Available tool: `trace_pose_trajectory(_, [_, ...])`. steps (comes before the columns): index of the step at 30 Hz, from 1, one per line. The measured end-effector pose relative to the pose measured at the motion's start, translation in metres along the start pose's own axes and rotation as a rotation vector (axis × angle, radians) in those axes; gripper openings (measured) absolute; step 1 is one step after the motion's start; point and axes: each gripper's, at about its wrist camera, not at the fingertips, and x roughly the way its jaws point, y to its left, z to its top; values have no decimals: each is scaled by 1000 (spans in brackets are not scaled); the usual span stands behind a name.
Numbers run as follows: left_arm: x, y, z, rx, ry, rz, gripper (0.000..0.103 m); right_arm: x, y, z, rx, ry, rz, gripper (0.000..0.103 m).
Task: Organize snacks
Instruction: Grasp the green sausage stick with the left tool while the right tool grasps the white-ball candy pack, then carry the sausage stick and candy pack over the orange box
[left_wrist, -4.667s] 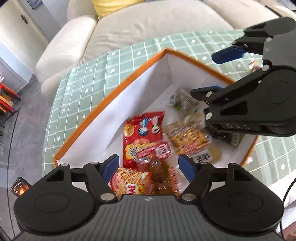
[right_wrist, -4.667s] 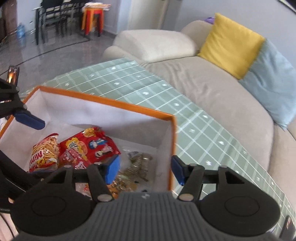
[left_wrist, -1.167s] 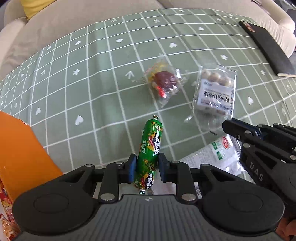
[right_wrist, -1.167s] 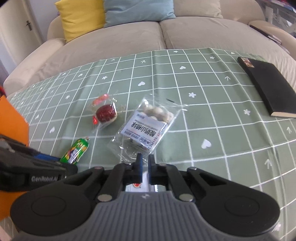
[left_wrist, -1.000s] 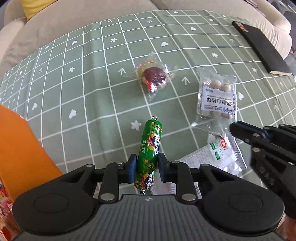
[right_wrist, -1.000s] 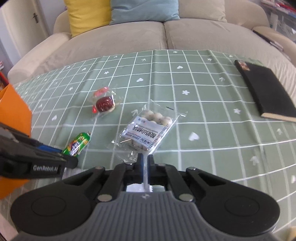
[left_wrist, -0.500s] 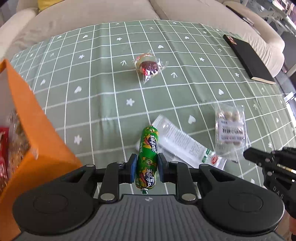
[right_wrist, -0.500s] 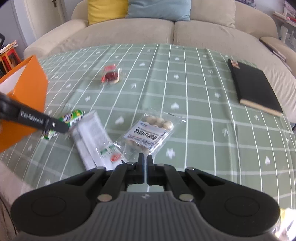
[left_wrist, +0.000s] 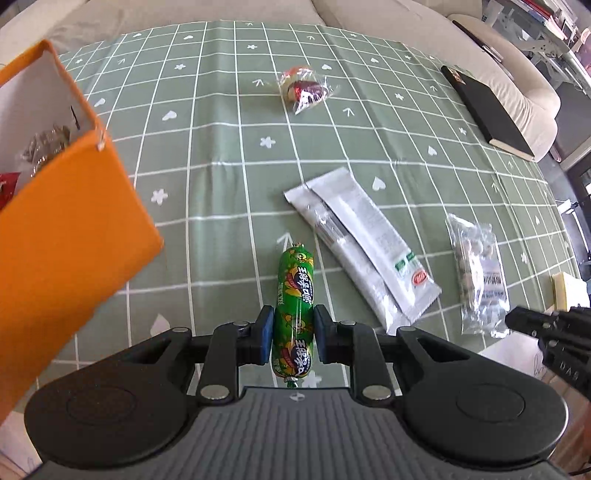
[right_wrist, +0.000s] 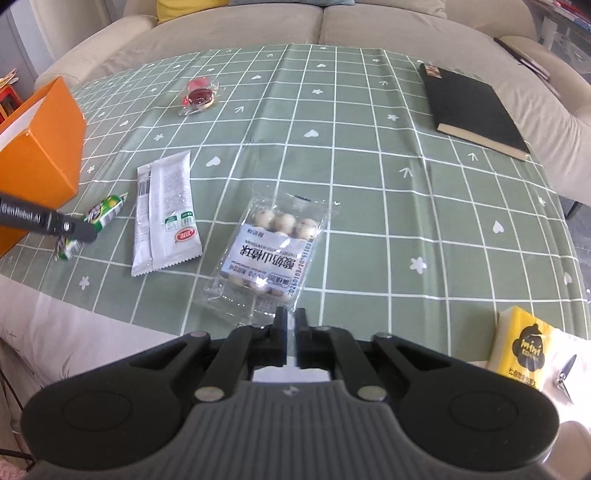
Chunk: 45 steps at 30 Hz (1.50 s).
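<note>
My left gripper (left_wrist: 293, 334) is shut on a green sausage stick (left_wrist: 294, 295) and holds it above the green checked tablecloth (left_wrist: 221, 155), just right of the orange box (left_wrist: 66, 221) with snacks inside. My right gripper (right_wrist: 290, 330) is shut on the near edge of a clear packet of white balls (right_wrist: 271, 254), lifted over the table's front edge. A white snack packet (left_wrist: 360, 240) and a small red candy bag (left_wrist: 304, 88) lie on the cloth. The left gripper and sausage also show in the right wrist view (right_wrist: 103, 210).
A black notebook (right_wrist: 472, 107) lies at the far right of the table. A yellow tissue pack (right_wrist: 524, 347) sits at the near right. A beige sofa (right_wrist: 332, 26) runs behind the table. The orange box (right_wrist: 40, 147) stands at the left.
Both grippers have risen and pulled back from the table with their snacks held. The left one has moved closer to the orange box. The white packet now lies in full view.
</note>
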Motion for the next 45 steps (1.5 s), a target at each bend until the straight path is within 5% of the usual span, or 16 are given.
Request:
trace_pose_trajectory(3, [2,0,-5,12,-1,5,25,-5,5,0,0,-33,-17,23])
trace_pose_trajectory(8, [6,1,-9,15,3,17,25,-6,10,12,79,-114,-18,73])
trace_pose_trajectory(10, [7,-1,-9,26,-1,27,25,-2,12,17,127,-130,-30,82])
trace_pose_trajectory(24, [9,-8,-13,84,-44,61,34,41,19,23,213,-77,-126,82])
trace_pose_trajectory(33, [10,-12,-16,137,-64,69,34,39,37,22,115,-107,-145,61])
trace_pose_trajectory(36, [9,-10,-15,134,-65,62,25,37,37,21,110,-109,-137,60])
trace_pose_trajectory(45, [0,-4,-21,109,-105,40,24,24,44,19,64,-129,-133,57])
